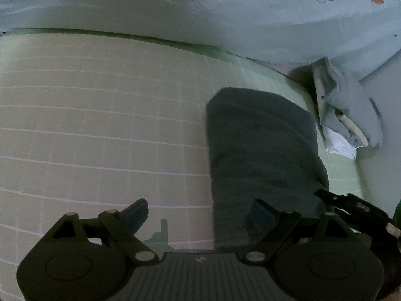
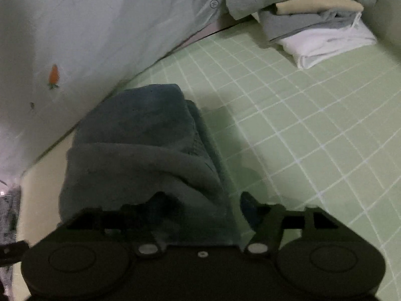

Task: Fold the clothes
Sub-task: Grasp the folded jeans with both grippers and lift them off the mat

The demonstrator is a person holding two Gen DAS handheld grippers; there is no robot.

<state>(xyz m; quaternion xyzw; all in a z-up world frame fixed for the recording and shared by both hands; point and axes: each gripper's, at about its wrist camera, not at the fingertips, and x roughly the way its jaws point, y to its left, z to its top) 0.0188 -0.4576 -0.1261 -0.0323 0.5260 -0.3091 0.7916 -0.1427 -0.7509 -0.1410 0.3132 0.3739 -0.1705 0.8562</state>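
A dark blue-grey folded garment [image 1: 263, 145] lies on the green checked bedsheet [image 1: 100, 125]. In the left wrist view my left gripper [image 1: 200, 213] is open, its right finger over the garment's near edge and its left finger over bare sheet. In the right wrist view the same garment [image 2: 140, 145] lies folded in thick layers. My right gripper [image 2: 203, 208] is open around its near right corner; the left finger is hidden behind the cloth, the right finger [image 2: 250, 210] stands beside it on the sheet [image 2: 313, 125]. The right gripper's black frame [image 1: 356, 208] shows at the garment's right edge.
A pale duvet with carrot prints [image 1: 225, 12] lies along the far side [image 2: 75, 37]. A stack of folded clothes, beige, grey and white [image 2: 320, 30], sits at the far right corner of the bed, also seen in the left wrist view [image 1: 345, 115].
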